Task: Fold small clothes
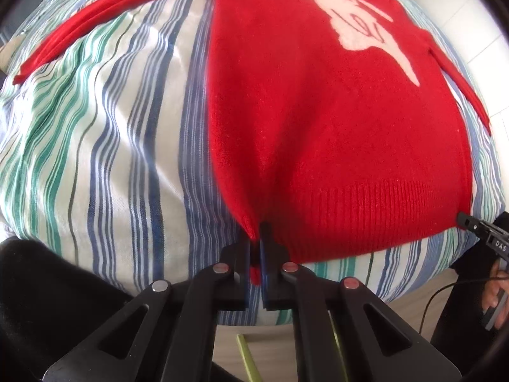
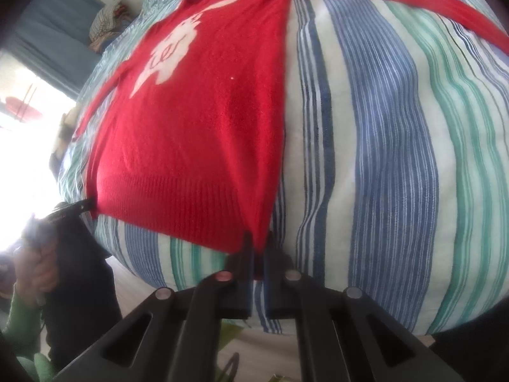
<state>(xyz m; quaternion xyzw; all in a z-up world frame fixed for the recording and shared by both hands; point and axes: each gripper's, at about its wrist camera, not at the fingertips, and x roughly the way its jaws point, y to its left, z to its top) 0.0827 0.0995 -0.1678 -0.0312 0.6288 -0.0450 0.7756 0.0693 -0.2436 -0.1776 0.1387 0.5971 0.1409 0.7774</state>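
We see a small red knitted sweater (image 1: pixel 318 133) lying flat on a bed, face up, with a pale animal motif (image 1: pixel 356 28) worked into its chest and a ribbed band along the hem. The knit looks fine and slightly fuzzy; both long sleeves stretch outward as thin red strips. Under it lies a striped bedsheet (image 1: pixel 111 146), soft and faintly wrinkled, in blue, green and off-white bands. The left tool (image 1: pixel 256 238) is clamped on one bottom corner of the sweater, its black fingers together with a pinch of red ribbing bunched between them. The right tool (image 2: pixel 257 248) is clamped on the opposite bottom corner in the same way, the hem pulled into a small peak. In the right wrist view, the hand (image 2: pixel 35 270) holding the other tool shows at the edge, seemingly in a green sleeve (image 2: pixel 19 324), though that region is blurred and washed out.
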